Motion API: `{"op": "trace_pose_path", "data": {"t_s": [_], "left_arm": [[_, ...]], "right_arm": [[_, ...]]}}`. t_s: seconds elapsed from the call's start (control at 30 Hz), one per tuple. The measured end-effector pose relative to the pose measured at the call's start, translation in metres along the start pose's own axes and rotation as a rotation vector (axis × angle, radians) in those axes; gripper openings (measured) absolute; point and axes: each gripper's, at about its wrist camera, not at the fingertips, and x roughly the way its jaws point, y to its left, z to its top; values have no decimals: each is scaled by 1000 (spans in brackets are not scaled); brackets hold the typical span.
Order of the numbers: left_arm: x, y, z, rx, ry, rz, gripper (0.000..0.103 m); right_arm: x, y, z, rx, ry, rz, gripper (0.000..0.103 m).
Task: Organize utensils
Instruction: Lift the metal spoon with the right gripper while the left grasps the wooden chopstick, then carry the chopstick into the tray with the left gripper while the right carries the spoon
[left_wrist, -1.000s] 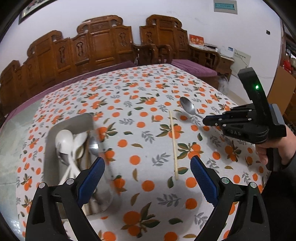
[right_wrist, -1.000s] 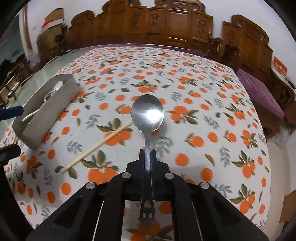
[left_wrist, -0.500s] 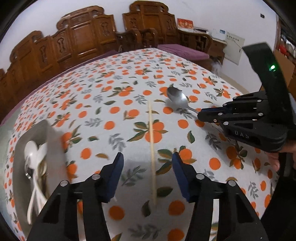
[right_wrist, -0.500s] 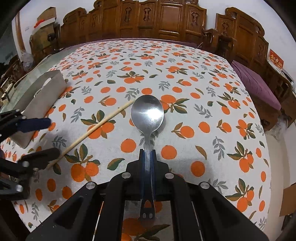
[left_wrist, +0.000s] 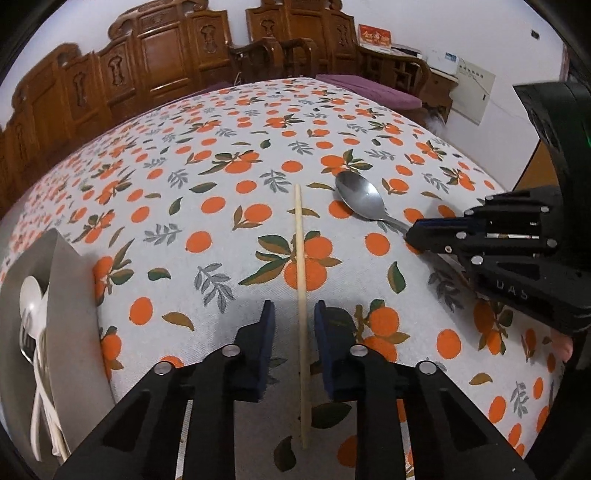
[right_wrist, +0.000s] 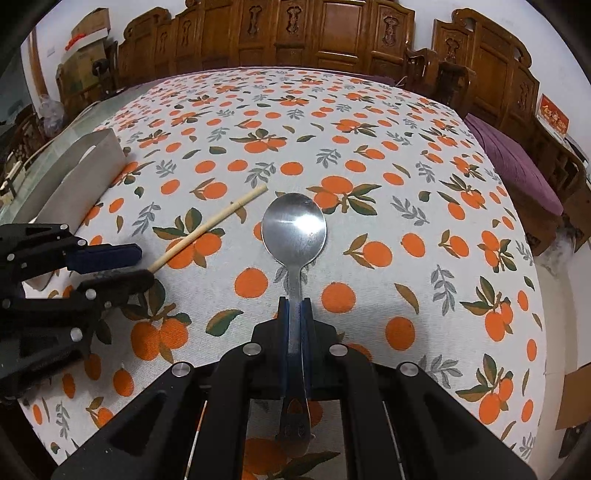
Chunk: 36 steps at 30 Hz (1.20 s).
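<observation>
1. Several pale spoons are already lying in the grey tray (left_wrist: 70, 295) at the tablecloth's (left_wrist: 221, 206) left edge.
2. The left gripper (left_wrist: 291, 317) is straddling the wooden chopstick (left_wrist: 300, 266); its jaws have just been closing, pads not yet pressing.
3. The right gripper (right_wrist: 294, 314) is pinching the metal spoon (right_wrist: 294, 229) by its handle; both pieces are awaiting the tray.
</observation>
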Motion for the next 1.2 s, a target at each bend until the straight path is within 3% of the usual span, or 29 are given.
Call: {"op": "trace_pose_path", "data": {"t_s": [0.07,0.13,0.4,1.2], "left_arm": [[0,-1,-1,11,-1,6,16],[-1,-1,-2,18,-1,-1,5],[-15,7,-7,-7,-4,0,4],[-115,37,-17,-59,-151,50,4]], "right_arm": [[1,0,0,-5,1,-3,8],[1,0,0,-2,2,-3,7],[-5,3,-1,-3,-18,-5,7],[-41,56,6,-35,-118,25,7]]}}
